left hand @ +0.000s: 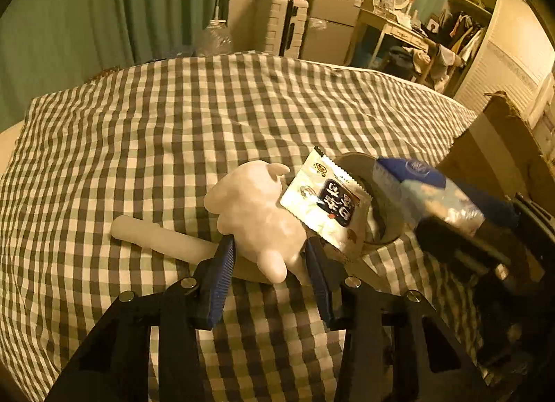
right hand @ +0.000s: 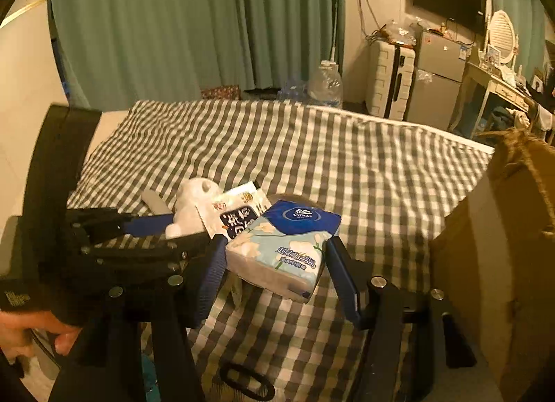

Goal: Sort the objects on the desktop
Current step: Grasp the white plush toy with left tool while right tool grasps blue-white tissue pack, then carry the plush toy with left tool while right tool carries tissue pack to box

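Note:
A white plush toy lies on the checked cloth, with a white handle-like object to its left. My left gripper is open, its fingers either side of the toy's lower end. A snack packet leans over a tape roll. My right gripper is open around a blue Vinda tissue pack, which rests against the packet and toy. The tissue pack also shows blurred in the left wrist view.
A cardboard box stands at the right, also in the left wrist view. Behind the cloth are green curtains, a water bottle, a white suitcase and a small fridge. A black strap lies near the front edge.

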Demonstrator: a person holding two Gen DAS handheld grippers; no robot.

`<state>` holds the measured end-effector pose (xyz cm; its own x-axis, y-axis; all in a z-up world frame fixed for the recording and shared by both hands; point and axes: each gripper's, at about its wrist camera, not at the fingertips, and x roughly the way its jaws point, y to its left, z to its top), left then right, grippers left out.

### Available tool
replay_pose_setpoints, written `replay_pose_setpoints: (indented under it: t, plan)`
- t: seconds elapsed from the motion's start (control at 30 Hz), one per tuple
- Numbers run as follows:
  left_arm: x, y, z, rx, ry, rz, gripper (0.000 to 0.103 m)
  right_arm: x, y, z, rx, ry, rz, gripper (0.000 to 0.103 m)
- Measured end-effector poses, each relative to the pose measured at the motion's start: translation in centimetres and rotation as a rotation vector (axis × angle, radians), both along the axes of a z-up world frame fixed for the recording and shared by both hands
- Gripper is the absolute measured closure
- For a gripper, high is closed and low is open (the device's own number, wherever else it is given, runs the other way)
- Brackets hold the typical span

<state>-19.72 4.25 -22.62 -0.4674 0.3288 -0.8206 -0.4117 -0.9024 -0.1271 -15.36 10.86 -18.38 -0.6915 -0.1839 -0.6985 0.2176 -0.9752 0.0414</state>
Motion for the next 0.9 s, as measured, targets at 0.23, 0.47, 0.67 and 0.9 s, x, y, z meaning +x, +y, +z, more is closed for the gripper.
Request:
replay_pose_setpoints:
  t: [0.23, 0.47, 0.67, 0.9]
  plan:
    - [-0.2, -1.8, 2.6, 0.042, 0.037, 0.061, 0.061, 1.1, 0.8, 2.8, -0.012, 0.055, -0.026, 0.045]
    - [1.3, -2.7, 6.6, 0.05, 0.12, 0.082, 0.061, 2.5, 0.7, 5.9, -0.029, 0.129, -0.038, 0.045]
    - [3.9, -4.7, 11.1, 0.071, 0.212, 0.116, 0.061, 4.5, 0.9, 8.9, -0.047, 0.189, -0.038, 0.045]
    - [8.7, -7.4, 16.7, 0.114, 0.319, 0.144, 0.061, 8.6, 0.9, 13.1, -0.065, 0.272, -0.037, 0.045]
